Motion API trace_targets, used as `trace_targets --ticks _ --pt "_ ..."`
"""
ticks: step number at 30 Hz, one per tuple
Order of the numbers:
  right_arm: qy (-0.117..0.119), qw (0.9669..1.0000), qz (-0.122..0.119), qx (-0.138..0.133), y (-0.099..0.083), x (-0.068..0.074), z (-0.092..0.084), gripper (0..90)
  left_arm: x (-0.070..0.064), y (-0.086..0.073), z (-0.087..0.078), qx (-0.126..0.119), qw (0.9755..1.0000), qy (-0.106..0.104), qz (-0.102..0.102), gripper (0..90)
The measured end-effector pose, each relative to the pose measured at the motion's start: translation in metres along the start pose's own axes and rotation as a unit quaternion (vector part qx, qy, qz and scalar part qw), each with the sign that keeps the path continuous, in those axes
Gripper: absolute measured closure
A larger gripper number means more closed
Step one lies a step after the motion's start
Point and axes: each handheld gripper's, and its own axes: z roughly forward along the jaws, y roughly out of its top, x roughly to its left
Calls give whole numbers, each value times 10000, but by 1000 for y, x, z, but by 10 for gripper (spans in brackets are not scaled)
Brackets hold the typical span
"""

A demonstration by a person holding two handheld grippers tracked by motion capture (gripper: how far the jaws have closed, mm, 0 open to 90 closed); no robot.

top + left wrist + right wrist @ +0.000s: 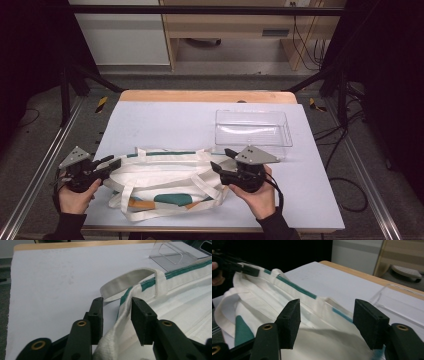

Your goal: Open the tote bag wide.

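Between the two black jaws of the left gripper [117, 315], the left gripper view shows a rolled edge of the white tote bag [175, 302] rising up through the gap. The jaws stand narrow around it, with the right-hand pad against the cloth and a thin gap at the other, so a firm pinch cannot be told. Just past the fingertips a white strap [130, 281] loops off the green-trimmed rim, and farther out stands the clear plastic box [172, 256] on the pale table cover [55, 277].

The right gripper view adds what that one lacks: the right gripper [327, 323] has its jaws wide, with the bag's cloth lying low between them and neither pad touching it. Beyond its fingertips the green trim runs away to the left gripper at the far corner.

The high view gives the layout: the bag [165, 182] lies flat between both grippers, the left gripper [112, 162] at its left end, the right gripper [222, 160] at its right, the box [252, 127] just beyond the right one.
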Motion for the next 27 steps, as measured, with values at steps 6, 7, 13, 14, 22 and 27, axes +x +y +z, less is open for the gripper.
trace_targets --ticks 6,7,13,14,22,27 --pt "400 9985 -231 306 0 24 27 398 -1 -1 1 143 9999 -39 0 750" --pt "525 9974 -253 415 -3 30 36 398 -2 -1 0 129 9999 -55 16 798" --pt "814 9934 -395 700 -13 45 57 357 -4 0 -1 84 9999 -73 14 841" --pt "856 9929 -399 725 -15 46 59 344 -4 0 -1 82 9999 -77 -6 842" --pt "806 9902 -608 962 -25 53 71 297 -3 0 1 77 9999 -71 -77 820" --pt "757 9909 -526 977 -30 48 74 546 -1 2 5 -63 9999 96 26 639"
